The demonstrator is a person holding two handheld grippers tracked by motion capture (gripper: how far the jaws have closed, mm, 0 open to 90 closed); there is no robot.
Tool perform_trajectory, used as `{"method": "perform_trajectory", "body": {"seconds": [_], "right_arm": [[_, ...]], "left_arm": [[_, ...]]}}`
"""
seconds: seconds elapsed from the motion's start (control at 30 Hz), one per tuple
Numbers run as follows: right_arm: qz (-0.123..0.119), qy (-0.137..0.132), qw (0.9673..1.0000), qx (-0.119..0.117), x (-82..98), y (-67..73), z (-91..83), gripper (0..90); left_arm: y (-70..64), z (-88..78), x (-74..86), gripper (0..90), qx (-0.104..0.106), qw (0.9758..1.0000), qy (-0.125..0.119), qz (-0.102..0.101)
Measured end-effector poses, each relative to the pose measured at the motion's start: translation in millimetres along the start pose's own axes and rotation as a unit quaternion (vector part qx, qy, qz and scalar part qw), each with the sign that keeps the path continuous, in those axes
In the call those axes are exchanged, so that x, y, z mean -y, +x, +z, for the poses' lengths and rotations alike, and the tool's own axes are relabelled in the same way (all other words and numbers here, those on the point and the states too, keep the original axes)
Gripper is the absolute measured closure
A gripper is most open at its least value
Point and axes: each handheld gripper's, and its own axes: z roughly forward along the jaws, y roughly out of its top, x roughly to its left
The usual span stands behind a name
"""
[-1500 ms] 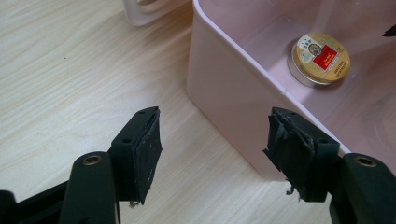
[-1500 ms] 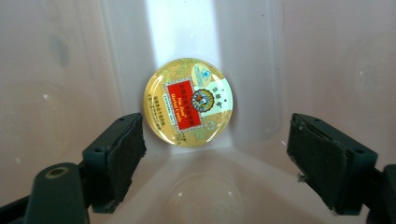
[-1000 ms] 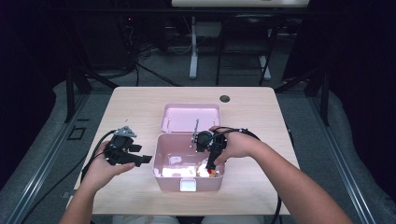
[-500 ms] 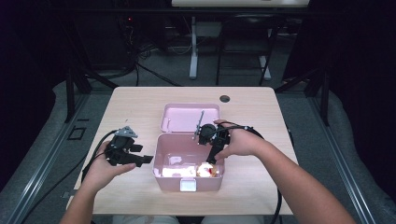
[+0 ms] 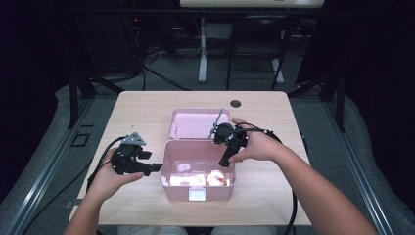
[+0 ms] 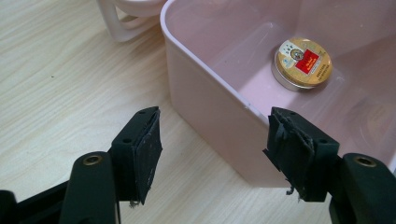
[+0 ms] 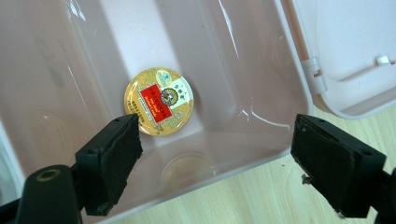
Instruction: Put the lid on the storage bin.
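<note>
since a second ago the right gripper (image 5: 226, 161) has lifted a little above the open pink box (image 5: 169, 183), and its jaws have just been opening with nothing between them; the left gripper (image 5: 155, 167) has kept its place at the box's left wall.

high view: the box sits near the person's edge of the table (image 5: 147, 107), its lid (image 5: 188, 122) folded back flat behind it. the round gold tin (image 5: 218, 178) lies on the box floor toward the right. the right gripper hangs over the box's right rim.

left gripper view: the left gripper (image 6: 212, 151) is spread wide, straddling the box's near wall (image 6: 210, 116) without pinching it; the tin (image 6: 302, 63) rests inside, well apart from the pads.

right gripper view: the right gripper (image 7: 215, 163) is spread wide and empty above the box; the tin (image 7: 159, 101), red label up, lies flat on the floor just beyond the left pad.
</note>
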Motion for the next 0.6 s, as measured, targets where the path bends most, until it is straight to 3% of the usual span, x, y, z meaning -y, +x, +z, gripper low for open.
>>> {"method": "perform_trajectory", "body": {"seconds": [0.3,0.6], "right_arm": [[0.001,-0.008,0.9999,0.006,7.4,-1.4,-2.9,14.6],[0.005,-0.025,0.9996,0.015,15.2,-5.4,-6.8,14.6]], "left_arm": [[-5.9,-3.3,-2.7,35.6,0.001,0.9999,-0.010,0.011],[-12.6,-5.3,-4.8,40.8,0.025,0.9989,-0.032,0.024]]}}
